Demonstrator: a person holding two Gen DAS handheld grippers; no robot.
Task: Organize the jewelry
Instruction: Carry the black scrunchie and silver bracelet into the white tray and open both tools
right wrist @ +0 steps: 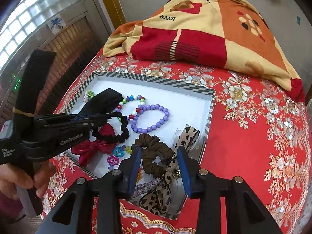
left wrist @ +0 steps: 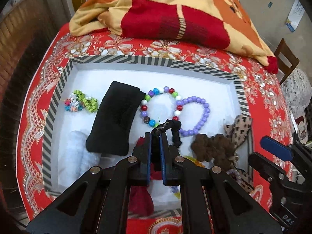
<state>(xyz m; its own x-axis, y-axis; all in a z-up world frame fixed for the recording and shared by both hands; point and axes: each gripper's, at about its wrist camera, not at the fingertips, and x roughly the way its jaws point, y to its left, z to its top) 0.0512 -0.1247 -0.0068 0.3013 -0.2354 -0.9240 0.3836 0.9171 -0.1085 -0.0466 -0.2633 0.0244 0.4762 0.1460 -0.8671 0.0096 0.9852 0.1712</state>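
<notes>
Left gripper (left wrist: pixel 155 136) angled steeply down, fingers (left wrist: pixel 147 152) clamped together. Right gripper (right wrist: pixel 159 152) likewise angled down, fingers (right wrist: pixel 183 167) parted. Hand (right wrist: pixel 17 183) grasps left handle.

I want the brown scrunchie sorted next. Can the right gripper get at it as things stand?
Probably yes. The right gripper is open just above the brown scrunchie, nothing between them. The leopard-print bow lies against it and might get caught too.

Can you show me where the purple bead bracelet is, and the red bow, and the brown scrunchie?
purple bead bracelet (right wrist: pixel 150 120): right wrist view, on a bead of its lower edge.
red bow (right wrist: pixel 97 146): right wrist view, on its middle knot.
brown scrunchie (right wrist: pixel 154 148): right wrist view, on its ruffled upper loop.
</notes>
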